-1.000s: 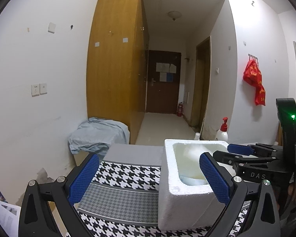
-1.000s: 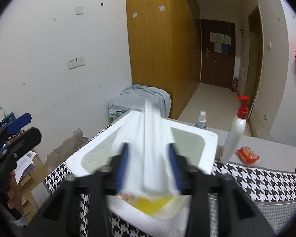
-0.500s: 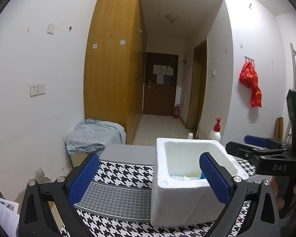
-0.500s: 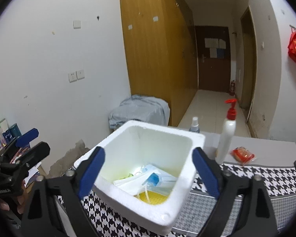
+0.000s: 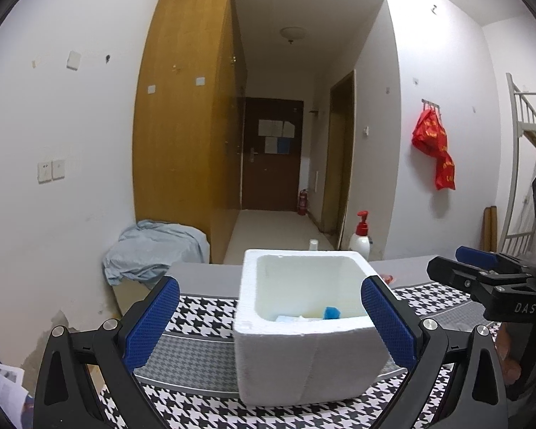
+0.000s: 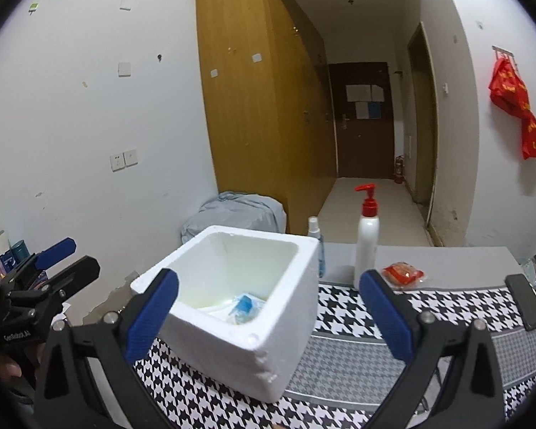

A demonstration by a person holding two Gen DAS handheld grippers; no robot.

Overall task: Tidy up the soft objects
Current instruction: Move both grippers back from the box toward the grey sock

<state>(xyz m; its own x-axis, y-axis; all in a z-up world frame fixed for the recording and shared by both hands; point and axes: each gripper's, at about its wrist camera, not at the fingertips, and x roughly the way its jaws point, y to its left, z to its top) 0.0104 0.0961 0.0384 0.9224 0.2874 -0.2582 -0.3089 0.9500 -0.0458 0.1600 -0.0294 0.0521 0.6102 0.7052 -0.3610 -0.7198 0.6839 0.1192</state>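
Note:
A white foam box (image 5: pixel 303 357) stands on the houndstooth cloth (image 5: pixel 203 321). Inside it lie white and blue soft packets (image 6: pixel 244 304) over something yellow, and their blue end (image 5: pixel 330 312) shows above the near wall. My left gripper (image 5: pixel 269 286) is open and empty, just in front of the box. My right gripper (image 6: pixel 268 279) is still opening, with nothing between its pads, its fingers framing the box from a short way back. Each gripper shows at the edge of the other's view: right gripper (image 5: pixel 482 271), left gripper (image 6: pixel 53 261).
A white pump bottle (image 6: pixel 366 246) with a red top and a small spray bottle (image 6: pixel 314 239) stand behind the box. A red snack packet (image 6: pixel 403 273) lies on the grey table to the right. A cloth-covered heap (image 5: pixel 153 250) sits by the wardrobe.
The right gripper let go of a white soft packet, which now lies in the box, opened wide, and drew back. The left gripper shifted a little, so the box sits more central in its view.

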